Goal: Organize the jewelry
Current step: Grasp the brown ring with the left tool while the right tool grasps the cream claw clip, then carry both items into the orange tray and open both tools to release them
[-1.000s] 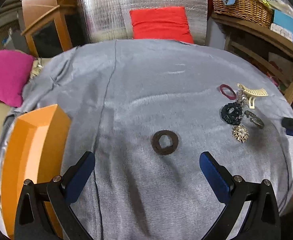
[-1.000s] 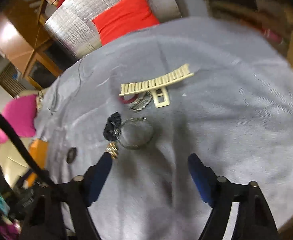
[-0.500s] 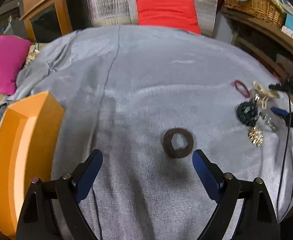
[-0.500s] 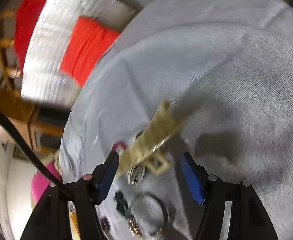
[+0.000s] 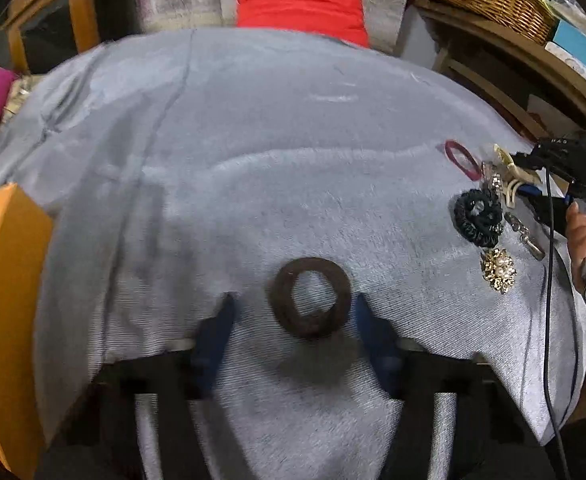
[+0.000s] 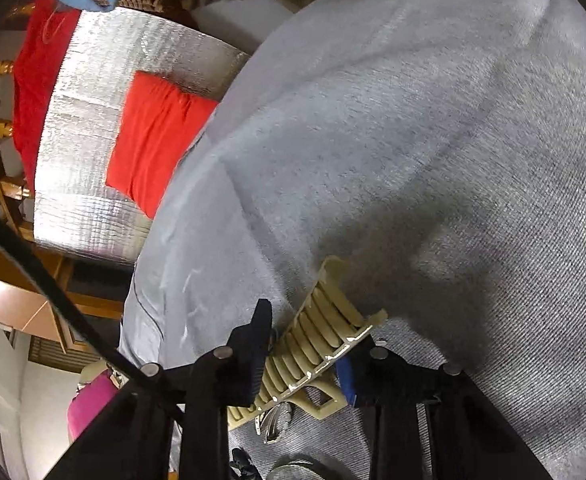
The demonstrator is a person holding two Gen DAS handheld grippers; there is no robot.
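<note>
The left tongs point(image 5: 293, 320) are closing around the dark ring point(image 5: 310, 297) lying flat between their jaws on the grey-clothed tabletop point(image 5: 253, 140), while the right tongs point(image 6: 305, 356) close across the cream hair claw point(image 6: 317, 344) to lift it.

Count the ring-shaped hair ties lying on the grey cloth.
3. A brown fabric hair tie between the left gripper's closing jaws, a black ruffled scrunchie at the right, a maroon elastic loop beyond it. Others may be hidden.
</note>
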